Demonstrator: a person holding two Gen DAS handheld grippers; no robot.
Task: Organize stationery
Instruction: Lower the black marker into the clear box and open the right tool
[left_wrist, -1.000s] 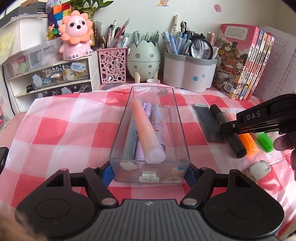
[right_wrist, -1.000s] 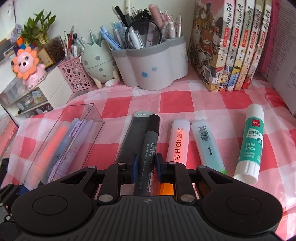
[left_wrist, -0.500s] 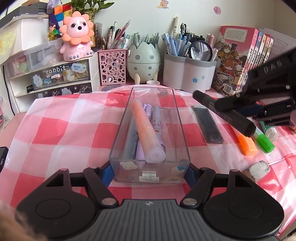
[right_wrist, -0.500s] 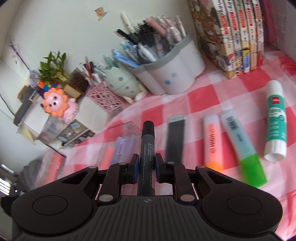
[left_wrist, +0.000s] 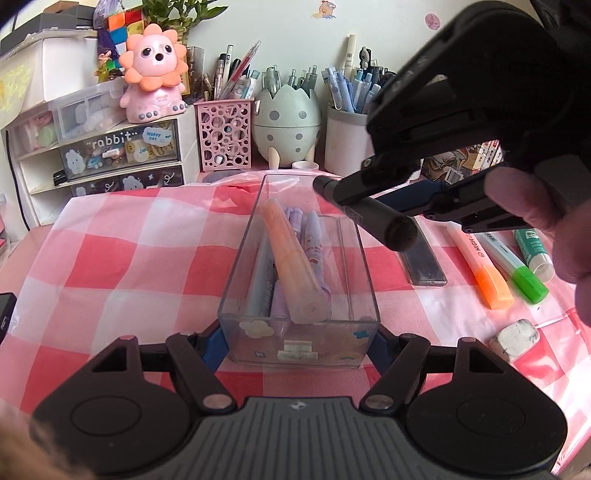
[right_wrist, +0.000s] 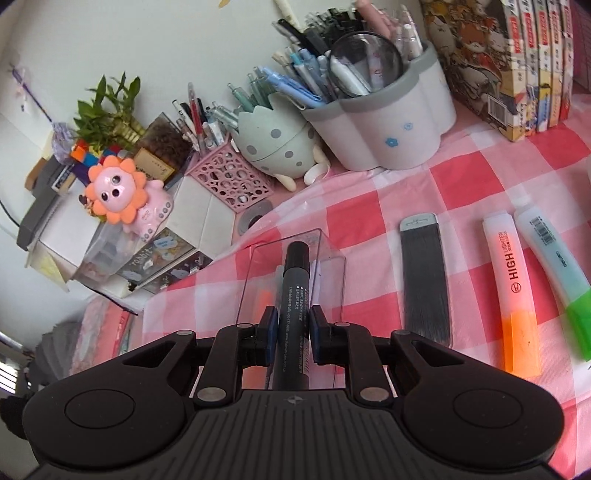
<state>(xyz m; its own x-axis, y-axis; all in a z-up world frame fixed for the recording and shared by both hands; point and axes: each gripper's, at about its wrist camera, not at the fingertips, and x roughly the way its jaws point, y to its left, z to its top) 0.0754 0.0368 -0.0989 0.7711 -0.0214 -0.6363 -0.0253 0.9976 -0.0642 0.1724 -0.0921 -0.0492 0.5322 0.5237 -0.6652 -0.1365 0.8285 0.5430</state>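
A clear plastic box (left_wrist: 240, 258) stands lengthwise on the pink checked cloth and holds an orange highlighter (left_wrist: 295, 258) and several pastel pens. My left gripper (left_wrist: 297, 343) is shut on the box's near end. My right gripper (right_wrist: 293, 325) hovers over the box's far right part with a black marker (right_wrist: 295, 280) lying along its fingers. Its jaws are opening, and a thin gap shows beside the left pad. In the left wrist view the black marker (left_wrist: 365, 214) slants above the box, under the right gripper (left_wrist: 399, 188) and a hand.
On the cloth right of the box lie a dark flat case (right_wrist: 424, 280), an orange highlighter (right_wrist: 515, 295), a green highlighter (right_wrist: 557, 266), a glue stick (left_wrist: 533, 251) and a grey eraser (left_wrist: 515, 338). Pen holders (right_wrist: 391, 125), drawers and books line the back.
My right gripper lifted the black marker off the cloth and carried it left until it hangs over the box; its pads have eased apart. My left gripper and the box stayed still.
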